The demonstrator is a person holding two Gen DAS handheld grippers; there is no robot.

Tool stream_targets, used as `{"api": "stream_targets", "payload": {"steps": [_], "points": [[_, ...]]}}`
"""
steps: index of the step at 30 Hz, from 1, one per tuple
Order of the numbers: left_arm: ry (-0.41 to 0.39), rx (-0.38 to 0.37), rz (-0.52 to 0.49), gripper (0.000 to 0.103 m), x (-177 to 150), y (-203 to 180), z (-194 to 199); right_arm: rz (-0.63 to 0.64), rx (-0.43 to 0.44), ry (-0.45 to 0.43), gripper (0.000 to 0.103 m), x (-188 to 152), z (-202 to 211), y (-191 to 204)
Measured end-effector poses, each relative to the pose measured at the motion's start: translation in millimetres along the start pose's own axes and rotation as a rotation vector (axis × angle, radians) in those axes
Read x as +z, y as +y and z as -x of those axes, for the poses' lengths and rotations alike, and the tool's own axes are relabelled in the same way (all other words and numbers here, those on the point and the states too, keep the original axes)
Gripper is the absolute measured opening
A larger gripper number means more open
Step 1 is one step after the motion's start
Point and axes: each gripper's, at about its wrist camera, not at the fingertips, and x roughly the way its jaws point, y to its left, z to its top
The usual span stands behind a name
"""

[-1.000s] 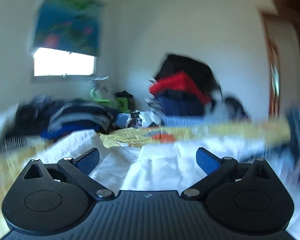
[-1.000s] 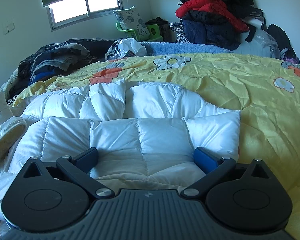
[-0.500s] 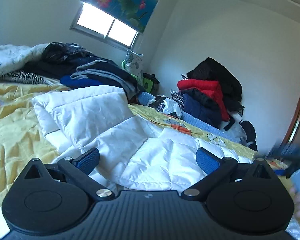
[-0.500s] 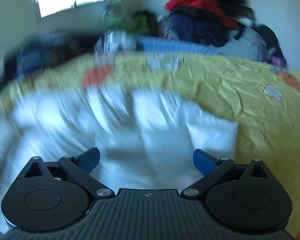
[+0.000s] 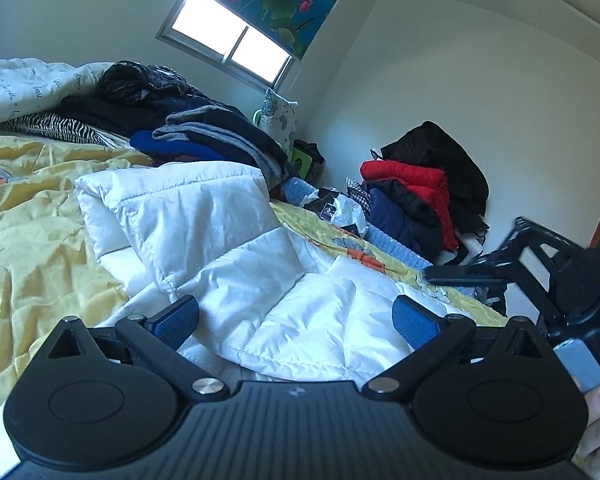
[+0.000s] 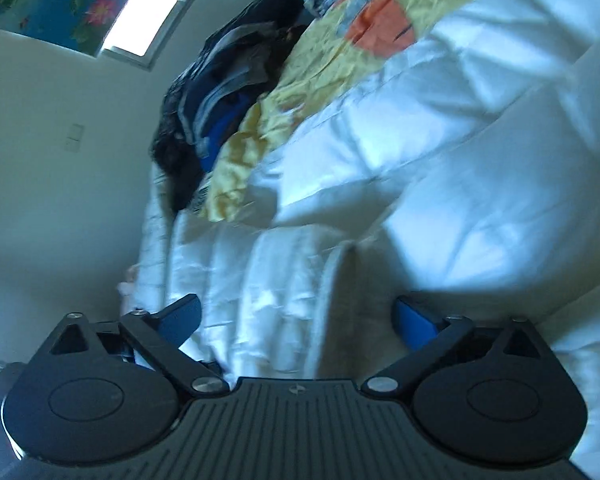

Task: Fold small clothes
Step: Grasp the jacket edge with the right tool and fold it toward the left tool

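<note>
Two tools, both spread wide, holding nothing. Left tool (image 5: 296, 316) low over white quilted puffer jacket (image 5: 236, 248) lying on yellow patterned bedspread (image 5: 32, 216). Right tool (image 6: 298, 318) rolled sideways, close over same jacket (image 6: 440, 168).

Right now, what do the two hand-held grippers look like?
Both match: the left hand-held gripper and right hand-held gripper have matte black bodies with ribbed centre plates, rounded side lobes, silver pivot screws, and black linkage fingers tipped with textured blue pads. No cables show.
</note>
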Motion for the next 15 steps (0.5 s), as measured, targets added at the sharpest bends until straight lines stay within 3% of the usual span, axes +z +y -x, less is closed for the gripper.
{"api": "stream_targets", "payload": {"steps": [2,4,6,8,15], "points": [[0.003,-0.002,0.000,0.103,0.4,-1.2,0.2,0.024,-0.013,0.036,0.072,-2.2,-8.3,8.3],[0.004,-0.004,-0.002,0.103,-0.1,-1.9,0.4,0.055,-0.045,0.062,0.066,-5.4,-15.8,14.9],[0.004,-0.006,-0.004,0.103,-0.7,-3.4,0.8,0.065,-0.042,0.045,0.055,-7.5,-17.3,17.2],[0.005,-0.007,-0.007,0.103,-1.7,-5.3,0.8,0.093,-0.028,0.011,0.018,-9.2,-15.0,22.0],[0.008,-0.012,-0.007,0.103,-3.4,-8.4,-0.1,0.266,-0.029,-0.060,0.017,-1.8,-0.8,59.2]]}}
